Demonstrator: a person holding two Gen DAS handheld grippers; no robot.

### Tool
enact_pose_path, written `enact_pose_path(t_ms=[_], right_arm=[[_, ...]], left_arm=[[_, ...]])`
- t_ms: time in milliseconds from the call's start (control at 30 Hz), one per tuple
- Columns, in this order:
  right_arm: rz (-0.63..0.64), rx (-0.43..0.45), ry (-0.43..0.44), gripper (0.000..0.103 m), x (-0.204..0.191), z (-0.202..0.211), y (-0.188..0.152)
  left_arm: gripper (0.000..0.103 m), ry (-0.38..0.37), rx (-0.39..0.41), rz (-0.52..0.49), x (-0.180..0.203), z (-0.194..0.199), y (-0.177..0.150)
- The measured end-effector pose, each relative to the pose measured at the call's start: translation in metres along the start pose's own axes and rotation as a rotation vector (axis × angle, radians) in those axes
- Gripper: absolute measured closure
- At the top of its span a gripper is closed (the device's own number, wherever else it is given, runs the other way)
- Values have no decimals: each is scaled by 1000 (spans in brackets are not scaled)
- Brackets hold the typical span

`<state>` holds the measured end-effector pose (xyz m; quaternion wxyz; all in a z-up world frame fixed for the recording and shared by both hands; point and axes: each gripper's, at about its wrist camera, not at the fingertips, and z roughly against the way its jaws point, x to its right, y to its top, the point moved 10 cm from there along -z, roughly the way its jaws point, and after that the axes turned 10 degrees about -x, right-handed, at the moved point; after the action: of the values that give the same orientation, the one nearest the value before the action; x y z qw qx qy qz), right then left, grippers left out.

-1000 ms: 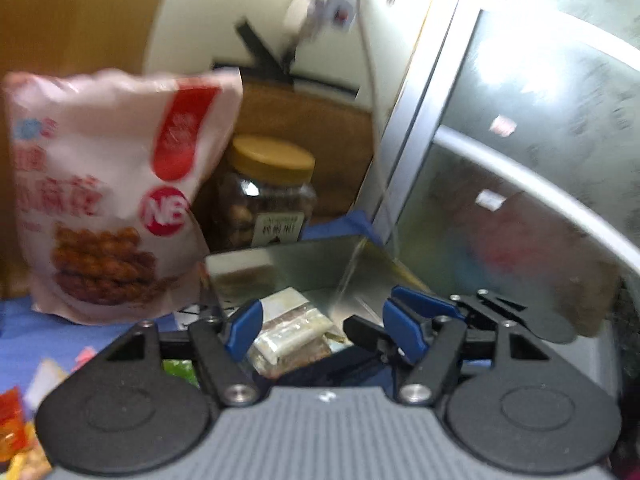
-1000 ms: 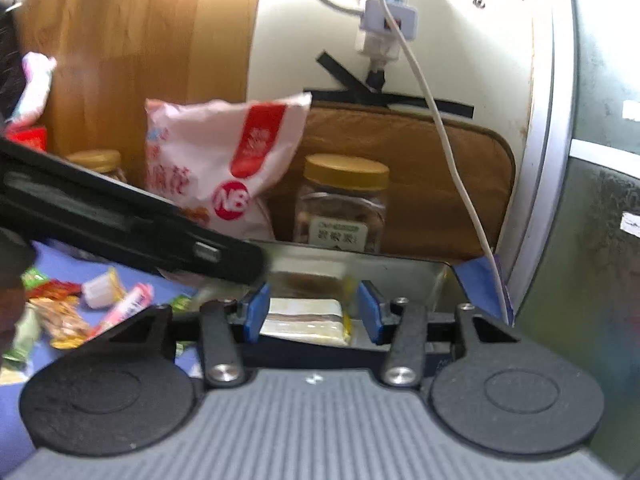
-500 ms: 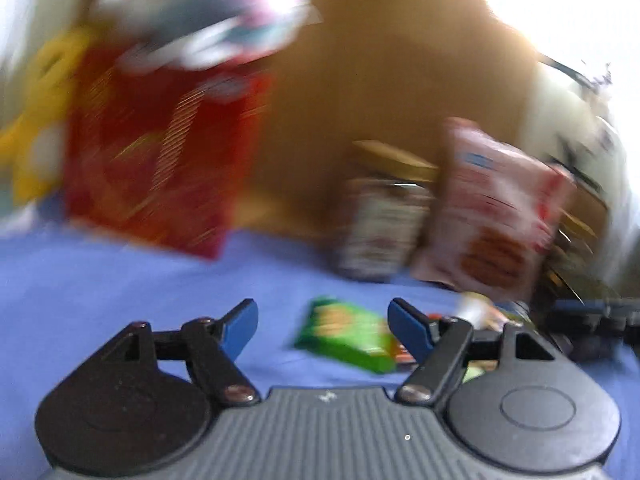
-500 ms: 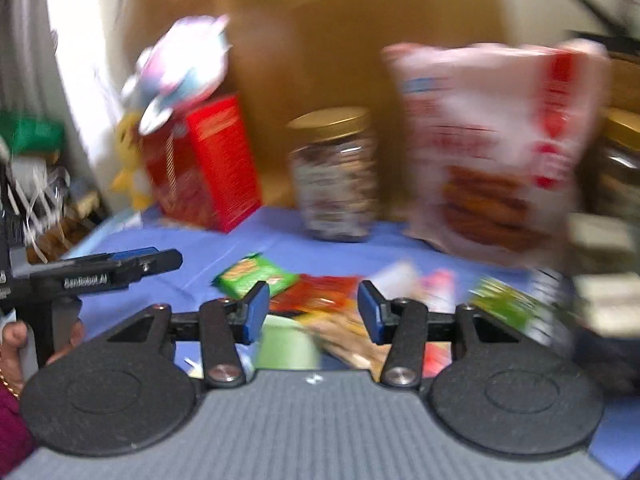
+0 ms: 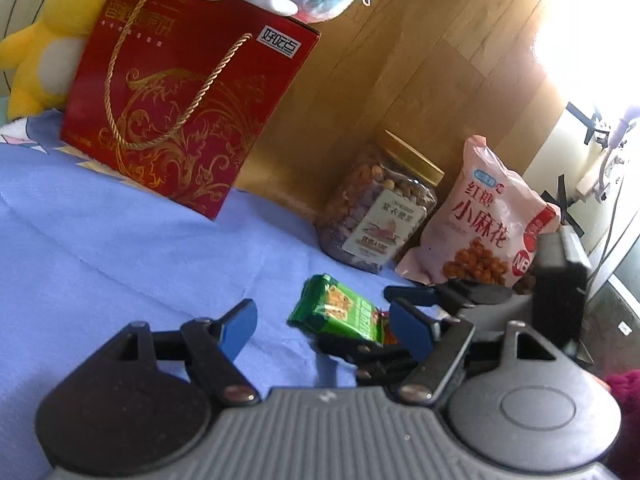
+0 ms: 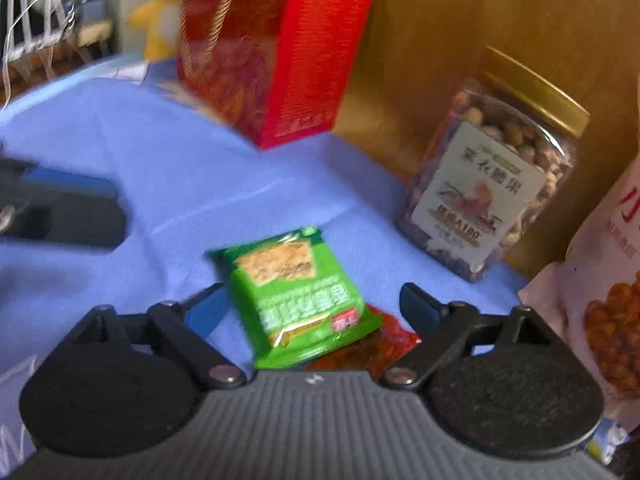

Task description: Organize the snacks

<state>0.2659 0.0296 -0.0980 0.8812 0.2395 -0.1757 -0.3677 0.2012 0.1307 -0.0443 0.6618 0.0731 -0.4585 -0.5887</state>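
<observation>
The right gripper (image 6: pixel 310 304) is hanging low over the bench, jaws spread wide on either side of the green packet (image 6: pixel 296 300), apparently lining up to pick it. The packet is lying flat on the blue cloth (image 6: pixel 180 184), overlapping a red wrapper (image 6: pixel 380 344). The left gripper (image 5: pixel 324 324) is hovering beside it, released and holding nothing. Farther back, a nut jar (image 6: pixel 492 196), pink bag (image 5: pixel 480 220) and red box (image 5: pixel 188 100) are standing along the wooden wall.
</observation>
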Motion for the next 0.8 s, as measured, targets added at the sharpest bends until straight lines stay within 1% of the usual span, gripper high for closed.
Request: enact_pose_path(t_ms=[33,67,100,167,267,333,433,500,567,600,633,733,767,800], right_arm=[[-48,-11,45,23,2,-2,0],[-101,-23,106,27,3,-3,-1],[-124,-27,117,34,3,-1,-3],[-106,-30,94,35,-2,8,-8],[-97,-17,108,36,-19,32,-22],[-59,27,91,36,-32,56,-36],[-15,110,89,35,-51,97,-58],[-38,158,99,35,-56,124,-77],[-106,190,104,35,-54,140,-95],[-139,203,88,35,-51,147,-106],[-166,217,52,35,-45,153,-118],[-244,249,-97,35,-30,167,-150],[-275,255,-135,35,-25,169,-158],[-304,258,-155,35,-21,172,-167]], left_arm=[[28,-6,-1,5,-1,0,0],[28,-9,2,11,-1,1,0],[28,-10,4,15,-2,2,1],[26,-12,6,25,-5,3,1],[25,-16,19,36,-7,6,3],[25,-23,24,41,-7,7,3],[25,-41,14,34,-3,7,1],[22,-75,-12,17,3,4,-3],[19,-112,-36,-9,13,2,-8],[19,-120,-44,-34,18,1,-11],[19,-122,-49,-58,24,1,-13],[19,-141,-71,-132,40,-2,-22],[19,-147,-82,-154,45,-3,-26],[19,-151,-93,-173,49,-4,-29]])
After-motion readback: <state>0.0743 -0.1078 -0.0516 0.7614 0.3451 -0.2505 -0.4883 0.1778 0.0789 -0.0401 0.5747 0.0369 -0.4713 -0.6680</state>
